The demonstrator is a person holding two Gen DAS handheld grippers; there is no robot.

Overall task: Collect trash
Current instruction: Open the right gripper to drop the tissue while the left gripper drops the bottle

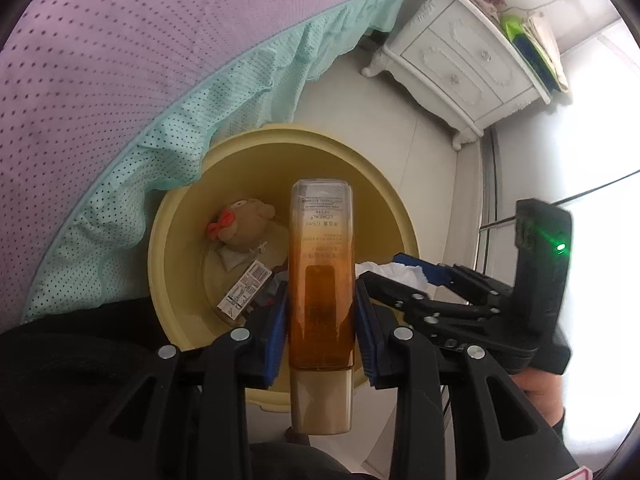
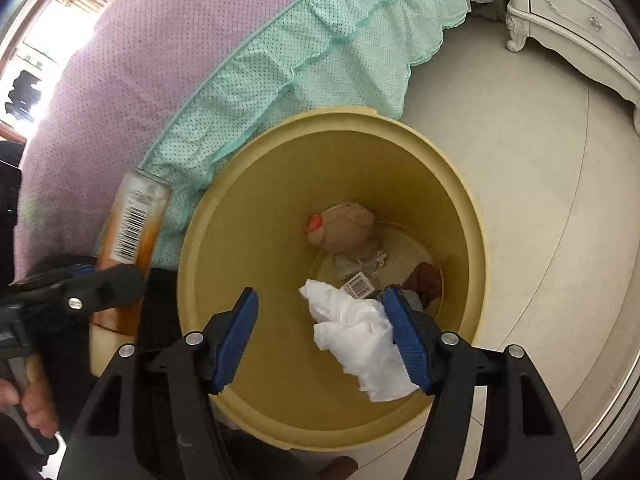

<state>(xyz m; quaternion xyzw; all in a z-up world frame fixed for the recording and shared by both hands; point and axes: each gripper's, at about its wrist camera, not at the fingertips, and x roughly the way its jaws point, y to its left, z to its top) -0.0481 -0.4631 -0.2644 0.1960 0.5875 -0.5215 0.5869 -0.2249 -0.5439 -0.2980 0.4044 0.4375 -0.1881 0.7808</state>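
Note:
My left gripper point(image 1: 321, 286) is shut on an amber bottle point(image 1: 322, 280) with a beige cap, held lengthwise over the yellow bin point(image 1: 180, 208). In the right wrist view that bottle point(image 2: 134, 216) sits in the left gripper point(image 2: 108, 280) just left of the bin point(image 2: 260, 220). My right gripper point(image 2: 320, 294) stands open above the bin's mouth. A crumpled white tissue point(image 2: 356, 336) hangs between its jaws, lying against the right pad and clear of the left one. The left wrist view shows the right gripper point(image 1: 384, 270) and tissue point(image 1: 394, 272) at the bin's right rim.
Inside the bin lie a tan plush toy point(image 2: 348, 228), a barcode tag point(image 1: 244, 290) and a brown scrap point(image 2: 426, 276). A bed with a purple cover point(image 1: 120, 60) and mint frill point(image 2: 320, 40) borders the bin. A white nightstand point(image 1: 464, 68) stands beyond on the pale floor point(image 2: 520, 200).

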